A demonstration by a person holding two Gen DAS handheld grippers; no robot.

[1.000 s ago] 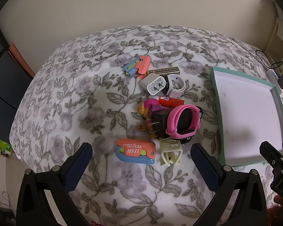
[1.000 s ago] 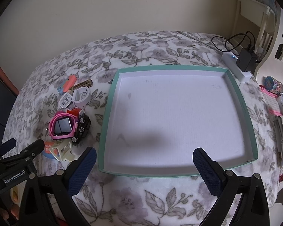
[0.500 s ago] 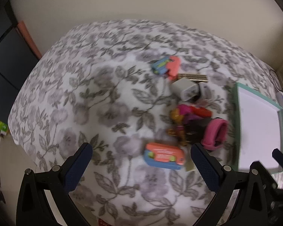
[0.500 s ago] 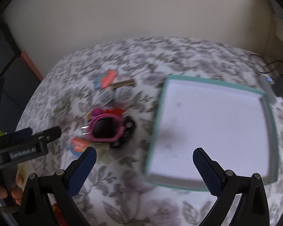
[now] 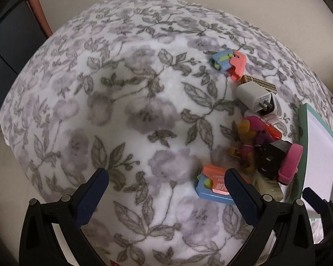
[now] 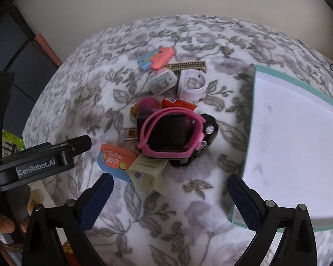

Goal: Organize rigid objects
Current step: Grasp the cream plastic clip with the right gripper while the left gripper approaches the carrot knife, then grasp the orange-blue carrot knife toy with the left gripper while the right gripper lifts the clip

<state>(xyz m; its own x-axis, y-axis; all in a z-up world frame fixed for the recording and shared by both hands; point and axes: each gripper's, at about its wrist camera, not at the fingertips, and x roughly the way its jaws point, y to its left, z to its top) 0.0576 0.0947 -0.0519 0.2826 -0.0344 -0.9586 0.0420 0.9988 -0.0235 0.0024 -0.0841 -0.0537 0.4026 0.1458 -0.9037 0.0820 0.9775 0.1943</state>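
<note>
Both grippers hang over the floral blanket (image 5: 144,115) right now, and neither has anything in it. The left gripper (image 5: 166,184) has its blue-padded fingers spread wide above bare fabric, with the pile of small things off to its right. The right gripper (image 6: 171,190) is just as wide apart, hovering over the near edge of that pile.

The pile itself sits in a loose heap on the blanket. On top is a pink watch strap (image 6: 168,130) looped round a black block, with a dark toy car (image 6: 208,133) pressed against its right side. Just in front lies an orange-and-blue carrot knife toy (image 6: 115,159), touching a pale cream clip (image 6: 147,170). Behind the strap there's an orange tube (image 6: 179,104) and a small pink-and-yellow figure (image 5: 250,133). Further back stand a white charger plug (image 5: 253,97), a white ring (image 6: 192,85) beside it, a patterned strip (image 6: 188,65), and a second pink-and-blue toy (image 5: 229,63).

The green-rimmed tray (image 6: 299,82) lies to the right of the heap, its white floor bare.
</note>
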